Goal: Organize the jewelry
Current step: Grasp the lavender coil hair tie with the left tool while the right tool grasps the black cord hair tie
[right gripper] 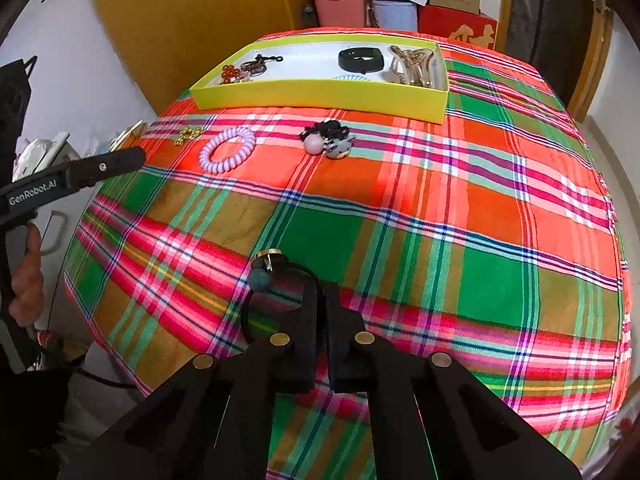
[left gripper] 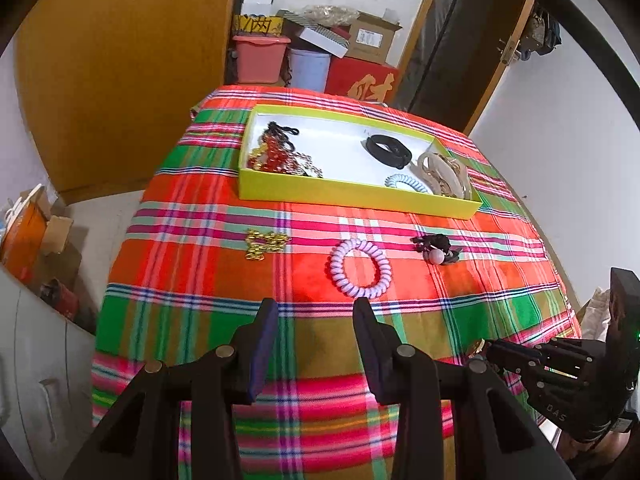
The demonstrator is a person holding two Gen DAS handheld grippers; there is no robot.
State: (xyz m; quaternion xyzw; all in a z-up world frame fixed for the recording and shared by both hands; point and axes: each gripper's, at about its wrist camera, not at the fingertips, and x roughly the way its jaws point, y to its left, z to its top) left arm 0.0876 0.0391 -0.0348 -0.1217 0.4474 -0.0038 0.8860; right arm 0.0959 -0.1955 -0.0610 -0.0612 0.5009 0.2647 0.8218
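A yellow tray at the far side of the plaid table holds red beads, a black band, a pale spiral tie and beige claw clips. On the cloth lie a gold chain, a lilac spiral hair tie and a black tie with charms. My left gripper is open and empty, just short of the lilac tie. My right gripper is shut on a black hair tie with a dark bead.
The plaid cloth covers the table. Boxes and bins are stacked behind it by an orange door. A white cabinet stands at the left. The right gripper shows at the left wrist view's right edge.
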